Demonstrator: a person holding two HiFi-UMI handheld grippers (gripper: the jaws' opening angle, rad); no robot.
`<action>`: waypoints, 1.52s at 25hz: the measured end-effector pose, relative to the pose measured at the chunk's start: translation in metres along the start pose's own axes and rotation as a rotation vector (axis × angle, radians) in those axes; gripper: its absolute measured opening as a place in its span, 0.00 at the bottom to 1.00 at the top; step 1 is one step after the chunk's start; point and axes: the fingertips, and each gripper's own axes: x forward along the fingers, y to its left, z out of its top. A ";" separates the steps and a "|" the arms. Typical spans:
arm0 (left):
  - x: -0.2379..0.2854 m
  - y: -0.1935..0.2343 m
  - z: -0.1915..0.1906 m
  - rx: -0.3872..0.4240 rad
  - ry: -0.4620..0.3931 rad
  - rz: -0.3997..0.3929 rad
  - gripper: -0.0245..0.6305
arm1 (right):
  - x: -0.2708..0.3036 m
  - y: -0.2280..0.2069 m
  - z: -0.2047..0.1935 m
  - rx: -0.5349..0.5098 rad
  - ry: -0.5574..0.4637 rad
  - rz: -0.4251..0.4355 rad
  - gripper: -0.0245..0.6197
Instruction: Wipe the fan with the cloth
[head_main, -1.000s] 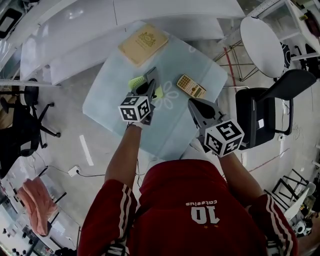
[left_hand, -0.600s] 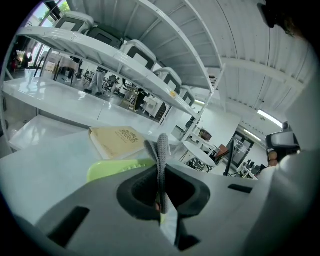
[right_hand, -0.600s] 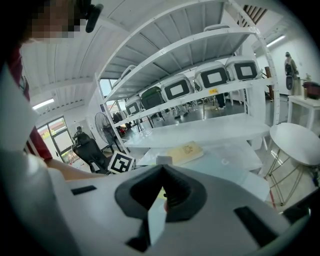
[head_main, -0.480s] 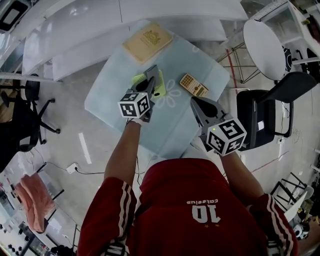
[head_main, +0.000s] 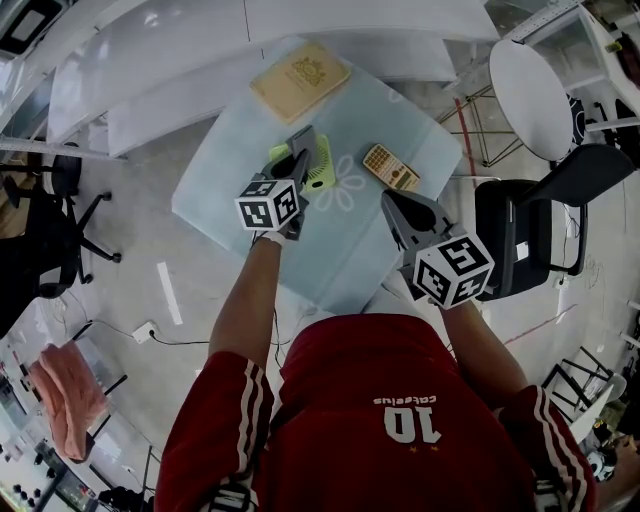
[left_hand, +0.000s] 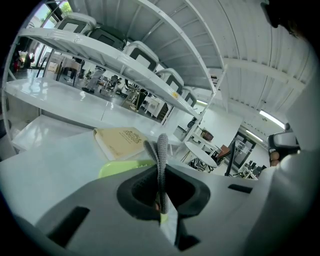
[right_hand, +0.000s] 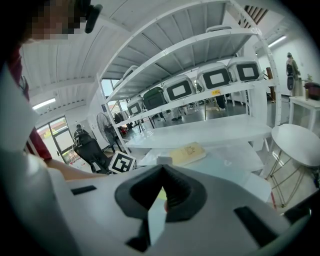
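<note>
A lime-green fan (head_main: 321, 174) lies on the glass table (head_main: 220, 190), near its middle. My left gripper (head_main: 301, 150) hangs right over the fan, shut on a grey cloth (left_hand: 162, 149) that stands up as a narrow strip between its jaws. In the left gripper view the fan (left_hand: 118, 168) shows as a green edge just past the left gripper (left_hand: 161, 175). My right gripper (head_main: 392, 206) is held above the table's right front part, apart from the fan, its jaws shut with nothing in them. The right gripper (right_hand: 162, 169) looks toward the table.
A tan book (head_main: 300, 78) lies at the table's far edge and a gold calculator (head_main: 389, 168) right of the fan. A black chair (head_main: 530, 230) and a round white table (head_main: 535, 85) stand to the right. White benches (head_main: 180, 70) run behind.
The left gripper with the cloth has edged slightly across the green fan. The right gripper has barely moved.
</note>
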 end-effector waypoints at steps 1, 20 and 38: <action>-0.001 0.002 0.000 0.000 0.000 0.000 0.07 | 0.001 0.000 0.000 0.000 -0.001 0.000 0.05; -0.021 0.030 -0.006 0.018 0.000 0.056 0.07 | 0.005 0.010 -0.006 -0.003 -0.004 -0.006 0.05; -0.044 0.043 -0.006 0.006 -0.018 0.101 0.07 | 0.006 0.007 -0.024 -0.001 0.039 -0.016 0.05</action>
